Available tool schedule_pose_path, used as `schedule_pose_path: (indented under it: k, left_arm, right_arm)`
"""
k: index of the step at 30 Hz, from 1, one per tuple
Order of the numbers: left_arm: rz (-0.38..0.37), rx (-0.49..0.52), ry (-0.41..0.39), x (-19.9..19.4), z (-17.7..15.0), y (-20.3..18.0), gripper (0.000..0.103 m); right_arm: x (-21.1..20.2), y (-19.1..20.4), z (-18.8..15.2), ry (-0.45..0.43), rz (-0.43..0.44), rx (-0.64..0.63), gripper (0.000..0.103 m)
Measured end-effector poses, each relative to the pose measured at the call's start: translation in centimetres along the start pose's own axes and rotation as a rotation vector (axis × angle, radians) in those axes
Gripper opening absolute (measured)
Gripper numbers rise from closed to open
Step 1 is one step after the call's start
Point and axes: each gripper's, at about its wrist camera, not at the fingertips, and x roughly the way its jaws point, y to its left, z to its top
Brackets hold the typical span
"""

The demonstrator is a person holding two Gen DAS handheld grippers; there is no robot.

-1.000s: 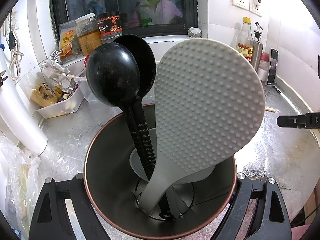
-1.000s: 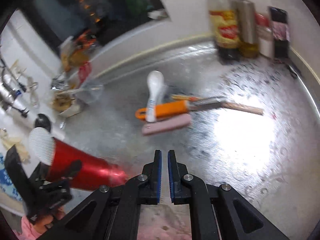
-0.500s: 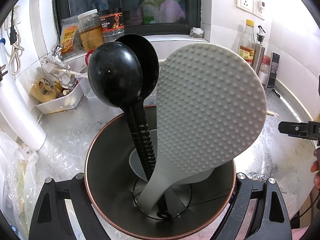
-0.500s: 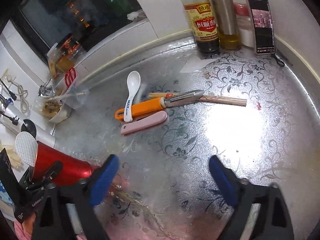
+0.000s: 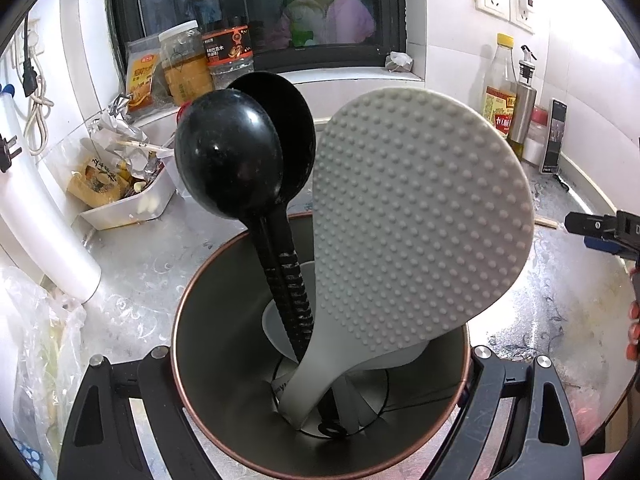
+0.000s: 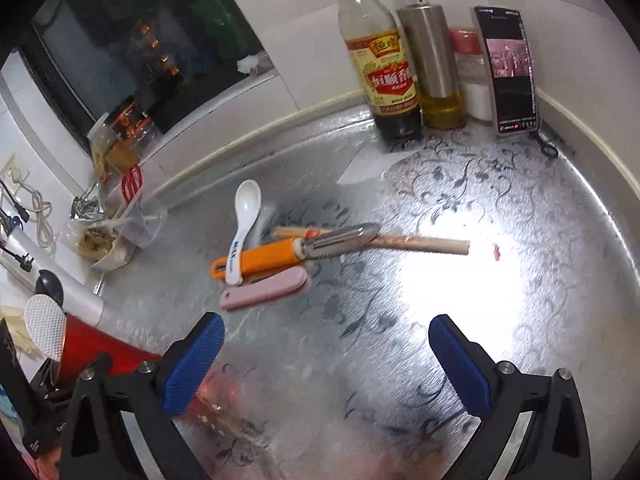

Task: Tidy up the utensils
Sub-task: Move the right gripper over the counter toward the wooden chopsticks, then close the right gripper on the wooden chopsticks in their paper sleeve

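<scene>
My left gripper (image 5: 320,412) is shut on a red metal utensil cup (image 5: 224,364). The cup holds two black ladles (image 5: 228,160) and a grey dimpled rice paddle (image 5: 420,216). The cup also shows in the right wrist view (image 6: 100,348) at the lower left. My right gripper (image 6: 324,364) is open and empty above the counter. Beyond it lie a white spoon (image 6: 244,220), an orange-handled peeler (image 6: 288,254), a pink folding knife (image 6: 264,292) and wooden chopsticks (image 6: 420,242).
A vinegar bottle (image 6: 380,60), a steel oil dispenser (image 6: 432,64) and a phone (image 6: 510,68) stand at the back right wall. A white tray of packets (image 5: 120,196) and jars sit at the back left. The right gripper shows in the left wrist view (image 5: 600,232).
My right gripper went from shut to wide open and came closer to the utensils on the counter. The left gripper kept hold of the cup with little movement.
</scene>
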Motion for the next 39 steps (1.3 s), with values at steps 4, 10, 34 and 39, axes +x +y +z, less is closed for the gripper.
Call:
schedule_pose_path:
  k: [4,10,34,39]
  left_arm:
    - [0.006,-0.003,0.002,0.0,0.0,0.0,0.091]
    - [0.009,-0.007,0.003,-0.1,0.0,-0.2,0.091]
    - [0.007,-0.018,0.014,0.0,0.1,-0.1,0.091]
    - [0.007,-0.018,0.014,0.0,0.1,-0.1,0.091]
  right_arm:
    - [0.7,-1.7,0.7,0.012,-0.034,0.002,0.103]
    - [2.3,-4.6,1.9,0.052,-0.077,0.021,0.103]
    - [9.3,-2.5,5.6,0.175,-0.225,-0.348,0.055]
    - [7.5,-1.8,3.4,0.17,-0.203,-0.357,0.038]
